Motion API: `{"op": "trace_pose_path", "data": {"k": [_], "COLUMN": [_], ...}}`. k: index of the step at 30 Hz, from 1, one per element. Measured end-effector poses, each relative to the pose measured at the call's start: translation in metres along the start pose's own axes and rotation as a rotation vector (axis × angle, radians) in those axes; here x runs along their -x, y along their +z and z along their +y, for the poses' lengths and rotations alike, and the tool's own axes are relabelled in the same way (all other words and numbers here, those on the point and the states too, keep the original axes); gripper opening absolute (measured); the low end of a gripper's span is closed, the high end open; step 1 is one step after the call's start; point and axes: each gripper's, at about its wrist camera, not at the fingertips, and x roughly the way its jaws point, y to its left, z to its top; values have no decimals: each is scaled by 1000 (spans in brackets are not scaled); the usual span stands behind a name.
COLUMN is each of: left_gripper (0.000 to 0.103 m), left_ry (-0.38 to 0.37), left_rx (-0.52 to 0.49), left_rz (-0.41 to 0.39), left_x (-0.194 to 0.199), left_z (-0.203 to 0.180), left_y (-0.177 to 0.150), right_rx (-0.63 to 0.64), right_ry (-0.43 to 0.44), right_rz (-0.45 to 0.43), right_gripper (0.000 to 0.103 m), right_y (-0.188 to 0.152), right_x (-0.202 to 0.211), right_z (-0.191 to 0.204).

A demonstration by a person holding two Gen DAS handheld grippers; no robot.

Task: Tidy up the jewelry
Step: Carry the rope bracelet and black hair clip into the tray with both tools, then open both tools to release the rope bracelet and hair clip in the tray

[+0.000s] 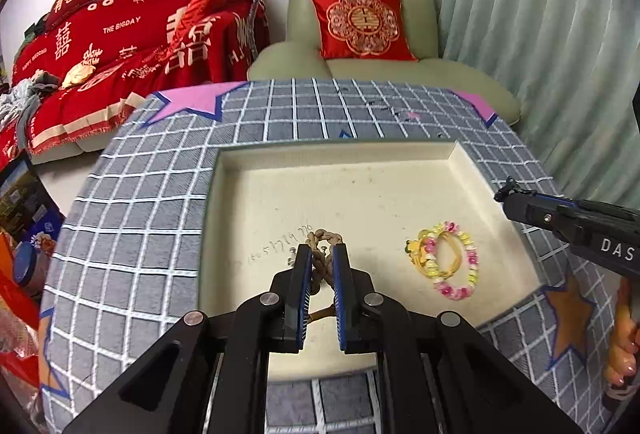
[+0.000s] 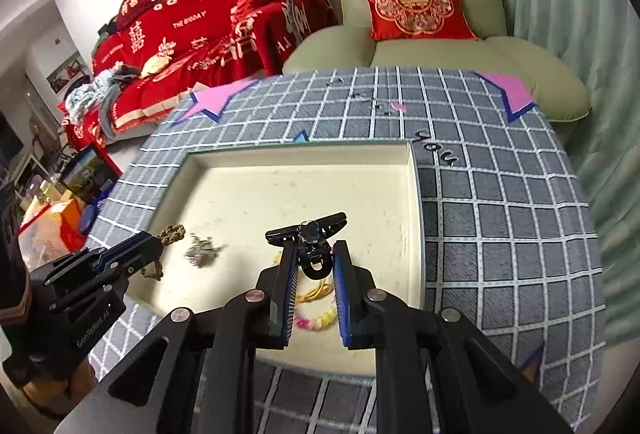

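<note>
Red wedding throws cover the sofa (image 1: 132,34) in the upper left of the frame, a green armchair (image 1: 360,14) with a red cushion sits at upper centre, and below them a desk (image 1: 132,202) under a grey checked cloth carries a shallow cream tray (image 1: 340,186). At lower centre of the left wrist view, the left claw (image 1: 322,258) has its fingers drawn close around a braided brown cord bracelet (image 1: 322,236) lying on the tray floor; it looks clamped on it, though I can't be sure the pads truly bite. Right of that, well apart, a pink and yellow bead bracelet (image 1: 452,260) rests on the tray beside a yellow band. In the right wrist view, a small silvery piece (image 2: 202,250) lies left of centre, and the right claw (image 2: 314,254) is closed on a black hair clip (image 2: 308,230), held above the beads. Both pieces seem to be mid-placement. Next, I'd judge, each claw needs a clear spot in the tray, then a gentle release so nothing tangles.
</note>
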Motion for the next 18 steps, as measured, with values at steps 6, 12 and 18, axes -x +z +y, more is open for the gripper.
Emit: {"op": "trace_pose_path", "data": {"k": [6,12,18], "left_gripper": [20,20,21], "left_ry": [10,29,57], "left_rx": [-11,-33,-54], "left_rz": [25,47,56], "left_x": [-27,-44,-54], "left_z": [-8,-16,-19], "left_y": [3,2,-1], "right_rx": [-36,-35,-29], "right_ry": [-14,-28,-41], "right_rz": [33,54,80], "right_gripper": [19,19,19], "right_y": [1,2,-2], "right_x": [-34,-56,-71], "right_z": [-16,-22,-23]}}
